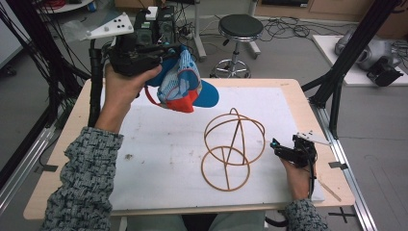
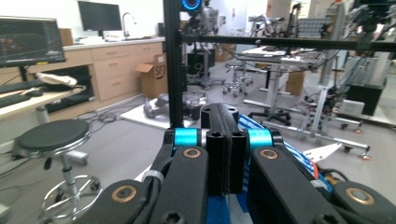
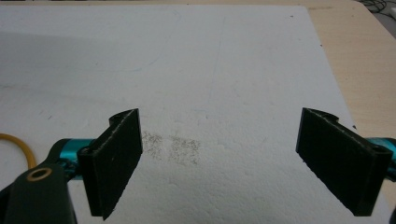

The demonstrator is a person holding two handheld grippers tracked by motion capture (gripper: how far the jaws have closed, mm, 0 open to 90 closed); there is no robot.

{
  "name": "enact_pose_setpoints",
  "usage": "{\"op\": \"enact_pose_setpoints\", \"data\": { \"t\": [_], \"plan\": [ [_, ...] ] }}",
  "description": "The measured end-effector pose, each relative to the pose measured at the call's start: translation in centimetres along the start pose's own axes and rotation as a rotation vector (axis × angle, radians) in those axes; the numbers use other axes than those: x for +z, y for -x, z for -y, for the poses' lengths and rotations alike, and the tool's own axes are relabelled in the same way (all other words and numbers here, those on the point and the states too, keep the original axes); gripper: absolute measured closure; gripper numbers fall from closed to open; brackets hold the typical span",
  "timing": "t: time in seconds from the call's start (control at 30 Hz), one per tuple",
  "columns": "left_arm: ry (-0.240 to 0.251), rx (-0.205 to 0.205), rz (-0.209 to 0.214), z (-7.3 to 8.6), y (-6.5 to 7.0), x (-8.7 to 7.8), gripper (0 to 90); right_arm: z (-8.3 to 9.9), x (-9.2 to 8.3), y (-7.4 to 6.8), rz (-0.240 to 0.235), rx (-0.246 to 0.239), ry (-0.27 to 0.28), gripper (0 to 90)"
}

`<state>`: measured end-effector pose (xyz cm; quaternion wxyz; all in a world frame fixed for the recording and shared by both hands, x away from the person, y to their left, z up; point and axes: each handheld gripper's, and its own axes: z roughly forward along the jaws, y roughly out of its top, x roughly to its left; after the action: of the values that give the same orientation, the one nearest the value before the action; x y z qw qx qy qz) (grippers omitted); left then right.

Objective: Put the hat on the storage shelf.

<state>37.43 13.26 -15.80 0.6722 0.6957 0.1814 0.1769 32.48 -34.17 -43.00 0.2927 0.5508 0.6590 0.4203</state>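
We see a grey floor, a black round stool (image 1: 240,26), wooden cabinets (image 2: 116,65) and tangled cables (image 1: 284,26).

Even, bright indoor light, soft shadows; all views slightly blurred and grainy.

Cap (image 1: 185,86) partly hidden behind left gripper (image 1: 166,50) in the high view; wire stand (image 3: 16,147) cut off at the right gripper view's left edge; cap's lettering too small to read.
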Motion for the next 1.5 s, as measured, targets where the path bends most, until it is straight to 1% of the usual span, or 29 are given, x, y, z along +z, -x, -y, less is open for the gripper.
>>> {"op": "enact_pose_setpoints", "data": {
  "t": [0.03,0.1,0.13,0.17,0.2,0.23,0.3,0.47,0.53,0.6,0.63,0.67,0.7,0.8,0.9,0.97,1.07,1.1,1.23,1.27,1.3,1.37,1.5],
  "plan": [
    [-0.001,0.004,0.003,-0.4,0.4,0.5,89.7,0.0,0.0,0.0,0.000,0.001,0.000,13.6],
    [-0.005,0.010,0.005,-0.6,0.7,0.7,89.7,0.0,0.0,0.0,-0.001,0.000,-0.001,13.6],
    [-0.003,0.017,0.016,-1.0,1.2,1.1,89.7,0.0,0.0,0.0,0.000,-0.002,-0.001,13.6],
    [-0.003,0.017,0.016,-1.0,1.2,1.1,89.7,0.0,0.0,0.0,0.001,-0.005,-0.001,13.6],
    [-0.001,0.025,0.024,-1.3,1.7,1.5,89.7,0.0,0.0,0.0,0.002,-0.002,-0.004,13.6],
    [-0.001,0.025,0.024,-1.3,1.7,1.5,89.7,0.0,0.1,0.0,0.003,-0.008,-0.003,13.6],
    [-0.002,0.028,0.035,-1.7,2.1,1.8,89.7,0.0,0.1,0.0,0.001,-0.008,-0.003,13.6],
    [0.004,0.034,0.041,-2.5,2.9,2.5,89.7,0.0,0.1,0.0,-0.002,-0.009,-0.005,13.6],
    [0.016,0.030,0.061,-2.8,3.3,2.8,89.7,0.0,0.1,0.0,-0.004,-0.006,-0.010,13.6],
    [0.015,0.032,0.065,-2.9,3.4,2.9,89.7,0.0,0.1,0.0,-0.002,-0.010,-0.012,13.6],
    [0.020,0.030,0.082,-3.0,3.7,3.1,89.7,0.0,0.1,0.0,-0.004,-0.010,-0.016,13.6],
    [0.021,0.027,0.088,-3.0,3.9,3.3,89.7,0.0,0.2,0.0,-0.003,-0.010,-0.015,13.6],
    [0.021,0.027,0.088,-3.0,3.9,3.3,89.7,0.0,0.2,0.0,-0.004,-0.011,-0.015,13.6],
    [0.024,0.021,0.116,-3.0,4.4,3.8,89.7,0.0,0.2,0.1,-0.005,-0.013,-0.017,13.6],
    [0.010,0.026,0.124,-2.9,4.7,4.1,89.7,0.0,0.2,0.0,-0.005,-0.013,-0.018,13.6],
    [-0.004,0.020,0.141,-2.7,4.9,4.5,89.7,0.1,0.2,0.0,-0.005,-0.013,-0.020,13.6],
    [-0.026,0.026,0.157,-2.4,5.4,5.0,89.7,0.1,0.2,0.0,-0.006,-0.014,-0.021,13.6],
    [-0.026,0.026,0.157,-2.4,5.4,5.0,89.7,0.1,0.2,0.0,-0.006,-0.014,-0.021,13.6],
    [-0.038,0.008,0.171,-1.7,5.5,5.4,89.7,0.1,0.3,0.1,-0.006,-0.016,-0.022,13.6],
    [-0.038,0.008,0.171,-1.7,5.5,5.4,89.7,0.1,0.3,0.1,-0.006,-0.016,-0.022,13.6],
    [-0.029,-0.005,0.178,-1.7,5.4,5.5,89.7,0.1,0.3,0.0,-0.008,-0.016,-0.025,13.6],
    [-0.027,-0.008,0.177,-1.7,5.4,5.6,89.7,0.1,0.3,0.0,-0.009,-0.013,-0.030,13.6],
    [-0.004,-0.016,0.182,-2.2,5.6,5.9,89.7,0.1,0.4,0.0,-0.013,-0.018,-0.030,13.6]
  ]
}}
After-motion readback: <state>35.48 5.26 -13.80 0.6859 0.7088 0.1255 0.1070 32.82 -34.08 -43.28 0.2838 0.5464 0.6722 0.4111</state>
